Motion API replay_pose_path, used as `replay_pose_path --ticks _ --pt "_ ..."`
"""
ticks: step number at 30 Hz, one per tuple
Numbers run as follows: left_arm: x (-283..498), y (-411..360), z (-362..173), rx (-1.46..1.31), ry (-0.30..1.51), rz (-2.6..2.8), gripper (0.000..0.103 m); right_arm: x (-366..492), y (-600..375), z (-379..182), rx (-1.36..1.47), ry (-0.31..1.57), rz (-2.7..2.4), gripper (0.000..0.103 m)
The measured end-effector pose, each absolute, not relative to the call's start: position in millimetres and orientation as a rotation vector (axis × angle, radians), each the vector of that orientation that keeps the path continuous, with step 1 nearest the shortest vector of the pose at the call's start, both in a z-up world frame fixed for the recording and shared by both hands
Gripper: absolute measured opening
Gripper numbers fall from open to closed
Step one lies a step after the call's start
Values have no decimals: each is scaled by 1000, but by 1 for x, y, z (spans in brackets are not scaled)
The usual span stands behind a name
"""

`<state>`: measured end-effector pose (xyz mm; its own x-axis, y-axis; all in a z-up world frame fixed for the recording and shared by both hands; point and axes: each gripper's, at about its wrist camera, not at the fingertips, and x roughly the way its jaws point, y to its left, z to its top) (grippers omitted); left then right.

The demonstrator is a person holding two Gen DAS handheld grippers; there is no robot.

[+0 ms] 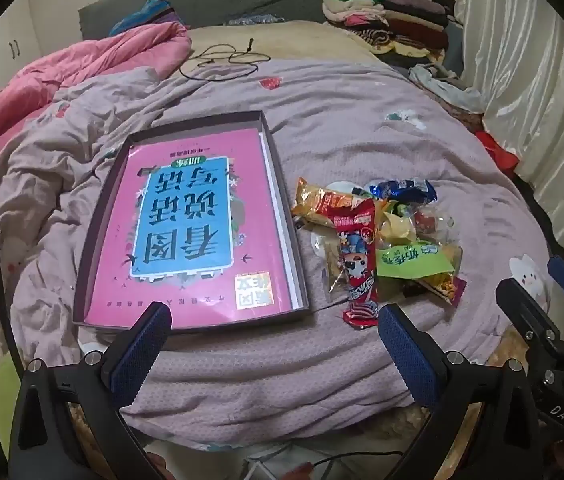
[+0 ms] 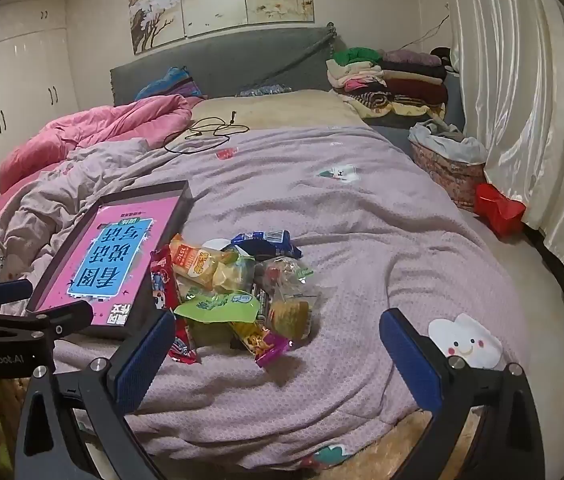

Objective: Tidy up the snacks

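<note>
Since the loose heap of bright foil and plastic snack packets (image 1: 377,240) lies on the mauve bedspread (image 1: 361,128) just beside the shallow dark cardboard tray with a pink book in it (image 1: 301,268), presumably their destination, both the left gripper (image 1: 274,354) and right gripper (image 2: 278,360) hover short of it, jaws spread wide and empty.

Both the left gripper (image 1: 274,322) and the right gripper (image 2: 278,330) have black angular frames with silver round screws at the joints, and fingers (image 1: 140,350) faced with dark blue dimpled pads. White "GenRobot.AI" lettering marks one black body.
</note>
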<state>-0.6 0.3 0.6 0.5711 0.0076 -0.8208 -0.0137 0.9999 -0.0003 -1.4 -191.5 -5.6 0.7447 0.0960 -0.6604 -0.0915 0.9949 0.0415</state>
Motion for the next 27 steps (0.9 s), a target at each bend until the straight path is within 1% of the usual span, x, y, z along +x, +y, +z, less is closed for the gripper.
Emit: replay_pose_path --ticks 3,10,27 --pt "-4 1 4 -15 956 12 103 -2 -192 -5 8 719 101 103" --pt "5 0 -5 -14 1004 -4 103 -1 -194 -6 12 727 104 103" --pt "2 1 -1 -20 982 -20 103 0 -194 -10 18 738 96 103"
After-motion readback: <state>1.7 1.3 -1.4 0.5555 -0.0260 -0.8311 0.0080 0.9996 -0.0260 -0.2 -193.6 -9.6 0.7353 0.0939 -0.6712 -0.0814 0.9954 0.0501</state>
